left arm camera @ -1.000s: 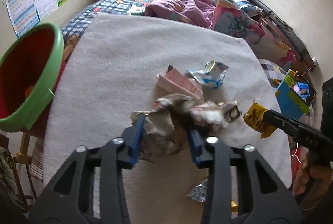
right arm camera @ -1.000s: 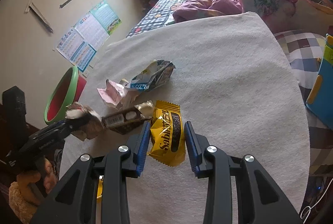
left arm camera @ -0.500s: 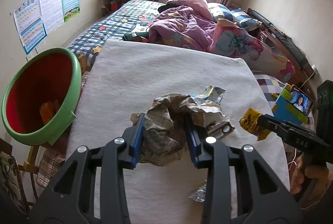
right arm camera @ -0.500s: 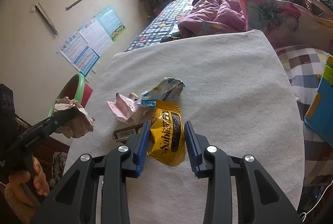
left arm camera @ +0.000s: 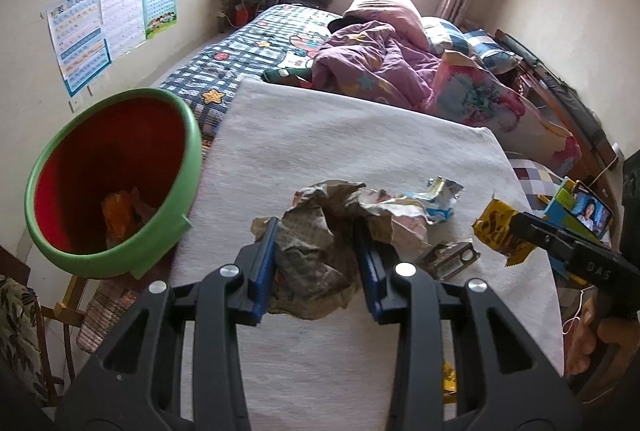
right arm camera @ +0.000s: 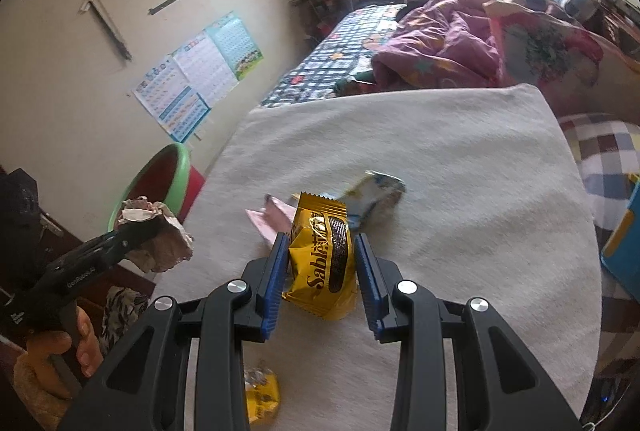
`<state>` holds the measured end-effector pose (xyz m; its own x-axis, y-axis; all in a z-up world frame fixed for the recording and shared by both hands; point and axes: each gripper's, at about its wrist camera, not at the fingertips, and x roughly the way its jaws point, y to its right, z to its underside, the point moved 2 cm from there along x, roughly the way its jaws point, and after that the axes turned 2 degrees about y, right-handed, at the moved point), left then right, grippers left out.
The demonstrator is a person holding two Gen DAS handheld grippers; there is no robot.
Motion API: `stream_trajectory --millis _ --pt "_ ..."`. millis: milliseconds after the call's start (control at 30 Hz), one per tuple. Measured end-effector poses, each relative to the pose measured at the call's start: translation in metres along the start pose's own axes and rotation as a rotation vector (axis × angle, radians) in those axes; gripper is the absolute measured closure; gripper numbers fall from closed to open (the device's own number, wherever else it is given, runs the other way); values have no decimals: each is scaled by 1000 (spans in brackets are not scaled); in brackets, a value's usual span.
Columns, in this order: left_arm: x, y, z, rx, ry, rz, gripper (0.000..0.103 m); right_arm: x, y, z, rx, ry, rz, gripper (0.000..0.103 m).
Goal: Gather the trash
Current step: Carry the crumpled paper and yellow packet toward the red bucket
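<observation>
left claw (left arm camera: 316, 263): clenched on a wad of crumpled paper (left arm camera: 316, 255), held up off the tabletop (left arm camera: 320, 135)
right claw (right arm camera: 321, 273): gripping a yellow snack packet (right arm camera: 322, 263), also lifted
bin (left arm camera: 112, 183): red inside, green rim, just off the tabletop's left edge, some orange trash in it
still lying on the tabletop: pink wrapper (right arm camera: 272, 221), blue-white wrapper (right arm camera: 376, 193), small dark wrapper (left arm camera: 452, 259)

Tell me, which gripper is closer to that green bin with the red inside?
Left. The left gripper, holding crumpled paper, is right beside the green bin. The right gripper, holding a yellow wrapper, is farther out over the table.
</observation>
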<state>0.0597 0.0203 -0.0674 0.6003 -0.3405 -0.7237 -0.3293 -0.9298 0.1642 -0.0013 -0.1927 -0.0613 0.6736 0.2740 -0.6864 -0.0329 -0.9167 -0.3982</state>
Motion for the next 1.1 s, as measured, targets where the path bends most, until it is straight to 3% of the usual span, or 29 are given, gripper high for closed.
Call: stream_trajectory --millis 400,1100 --pt "-6 -41 1 -42 6 -50 68 29 -53 -5 -91 -39 -72 70" --pt "-14 -129 -20 -112 56 -129 68 68 -148 -35 -217 -16 -161 70"
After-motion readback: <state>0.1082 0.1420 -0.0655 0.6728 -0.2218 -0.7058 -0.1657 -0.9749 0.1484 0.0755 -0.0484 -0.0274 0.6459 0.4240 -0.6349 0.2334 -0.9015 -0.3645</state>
